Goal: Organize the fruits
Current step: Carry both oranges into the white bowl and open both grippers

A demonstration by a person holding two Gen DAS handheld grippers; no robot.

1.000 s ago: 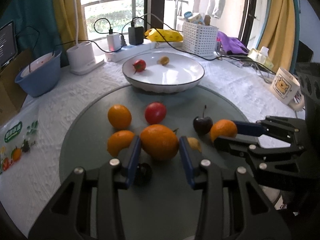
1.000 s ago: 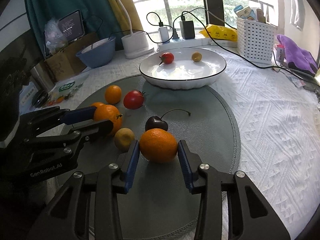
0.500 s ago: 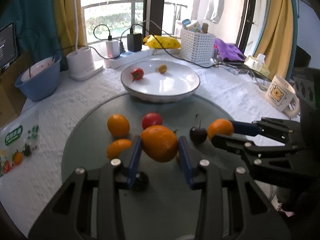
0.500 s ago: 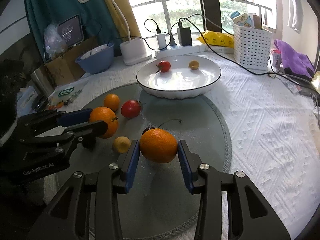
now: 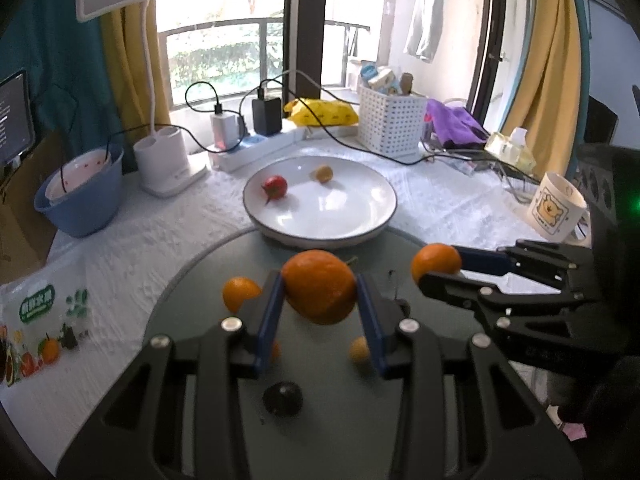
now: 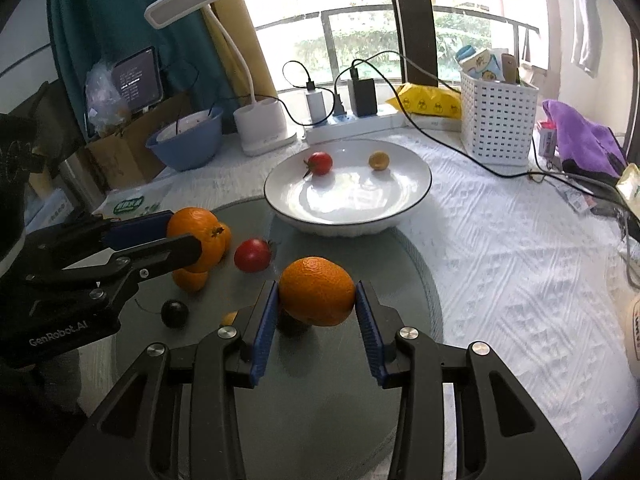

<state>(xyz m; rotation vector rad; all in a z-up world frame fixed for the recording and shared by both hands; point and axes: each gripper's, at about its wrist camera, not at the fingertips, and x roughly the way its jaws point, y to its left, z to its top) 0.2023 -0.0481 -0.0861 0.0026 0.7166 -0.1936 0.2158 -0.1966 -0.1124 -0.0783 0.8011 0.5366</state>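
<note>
My left gripper [image 5: 319, 300] is shut on an orange [image 5: 319, 286] and holds it above the grey round mat [image 5: 320, 420]. My right gripper [image 6: 316, 304] is shut on another orange [image 6: 317, 291], also lifted; it shows in the left wrist view [image 5: 436, 263]. The white plate [image 6: 404, 204] beyond the mat holds a small red tomato [image 6: 320, 163] and a small yellow fruit [image 6: 378, 160]. On the mat lie a red tomato [image 6: 253, 255], small oranges [image 6: 190, 280], a dark cherry [image 6: 174, 313] and a small yellow fruit [image 5: 359, 351].
A blue bowl [image 5: 78, 196], a white lamp base [image 5: 166, 164], a power strip with chargers and cables [image 5: 256, 146] and a white basket [image 5: 390, 120] stand behind the plate. A bear mug [image 5: 556, 206] is at the right. A fruit packet [image 5: 36, 328] lies left.
Both grippers have lifted their oranges off the mat and moved forward toward the plate. The fruits left on the mat now lie lower in both views.
</note>
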